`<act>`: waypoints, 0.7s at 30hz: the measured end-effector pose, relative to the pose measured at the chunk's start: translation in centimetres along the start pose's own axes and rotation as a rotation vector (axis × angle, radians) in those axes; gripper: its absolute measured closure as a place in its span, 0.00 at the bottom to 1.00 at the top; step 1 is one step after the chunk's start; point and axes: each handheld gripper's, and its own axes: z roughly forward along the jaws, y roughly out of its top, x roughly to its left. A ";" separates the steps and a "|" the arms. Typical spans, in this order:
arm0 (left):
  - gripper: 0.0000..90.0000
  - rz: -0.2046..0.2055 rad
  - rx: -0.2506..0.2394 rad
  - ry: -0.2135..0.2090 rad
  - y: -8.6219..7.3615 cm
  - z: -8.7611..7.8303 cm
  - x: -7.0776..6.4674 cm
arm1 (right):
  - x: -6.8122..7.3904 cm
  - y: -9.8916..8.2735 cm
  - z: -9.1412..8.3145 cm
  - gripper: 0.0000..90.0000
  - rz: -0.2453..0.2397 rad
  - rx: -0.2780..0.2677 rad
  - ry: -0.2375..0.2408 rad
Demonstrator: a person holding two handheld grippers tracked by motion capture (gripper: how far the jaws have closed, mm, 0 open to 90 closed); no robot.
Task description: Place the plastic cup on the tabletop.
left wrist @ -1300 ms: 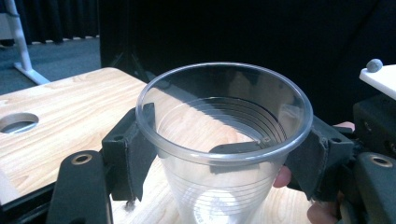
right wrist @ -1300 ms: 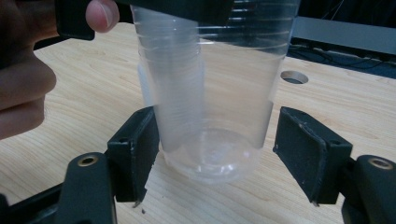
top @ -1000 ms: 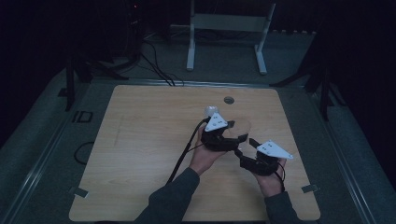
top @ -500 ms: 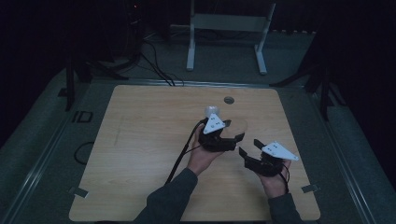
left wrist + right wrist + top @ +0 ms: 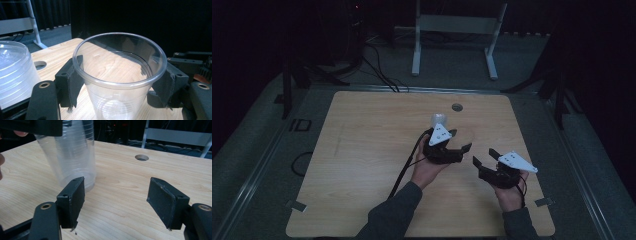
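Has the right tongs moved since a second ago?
Yes. In the high view the right tongs has drifted right, away from the left tongs and further from the table hole.

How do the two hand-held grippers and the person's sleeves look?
Each hand-held gripper, left and right, has a black body with two black, flat-faced jaws. Each carries a pale grey three-cornered plate on top. A black cable trails from the left one. Brass-coloured rings sit in the jaw arms. The person wears dark grey long sleeves.
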 end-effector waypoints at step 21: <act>0.34 0.024 -0.016 0.014 -0.8 -0.9 -0.1 | -0.6 -0.3 -0.3 0.33 0.017 0.001 -0.017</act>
